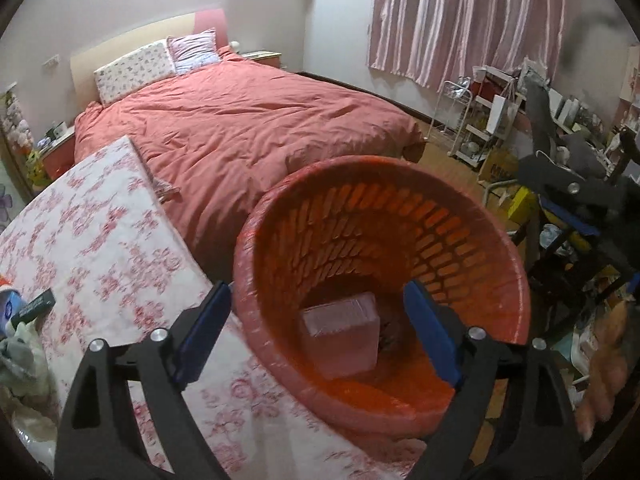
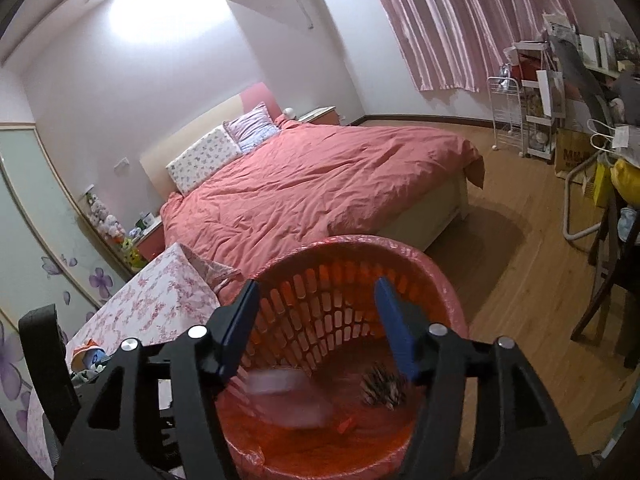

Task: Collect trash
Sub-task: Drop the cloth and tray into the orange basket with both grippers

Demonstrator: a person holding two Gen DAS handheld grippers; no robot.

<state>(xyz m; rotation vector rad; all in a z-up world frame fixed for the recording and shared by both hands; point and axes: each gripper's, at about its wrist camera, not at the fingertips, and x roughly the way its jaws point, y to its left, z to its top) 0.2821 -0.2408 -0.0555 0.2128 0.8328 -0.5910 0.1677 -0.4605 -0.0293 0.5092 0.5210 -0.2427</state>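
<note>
An orange slatted trash basket [image 1: 460,216] lined with a clear bag stands beside the table; it also shows in the right wrist view [image 2: 452,292]. Inside lies a clear plastic box [image 1: 344,332], blurred in the right wrist view [image 2: 288,392], next to a dark striped scrap [image 2: 382,390]. My left gripper [image 1: 316,300] is open and empty above the basket's mouth. My right gripper [image 2: 316,292] is open and empty, also over the basket. Its black body shows at the right of the left wrist view [image 1: 560,184].
A table with a pink floral cloth [image 1: 100,240] is left of the basket, with a dark stick-like item [image 1: 34,306] and clutter at its left edge. A bed with a pink duvet [image 1: 248,128] lies beyond. Shelves and boxes [image 1: 492,128] crowd the right.
</note>
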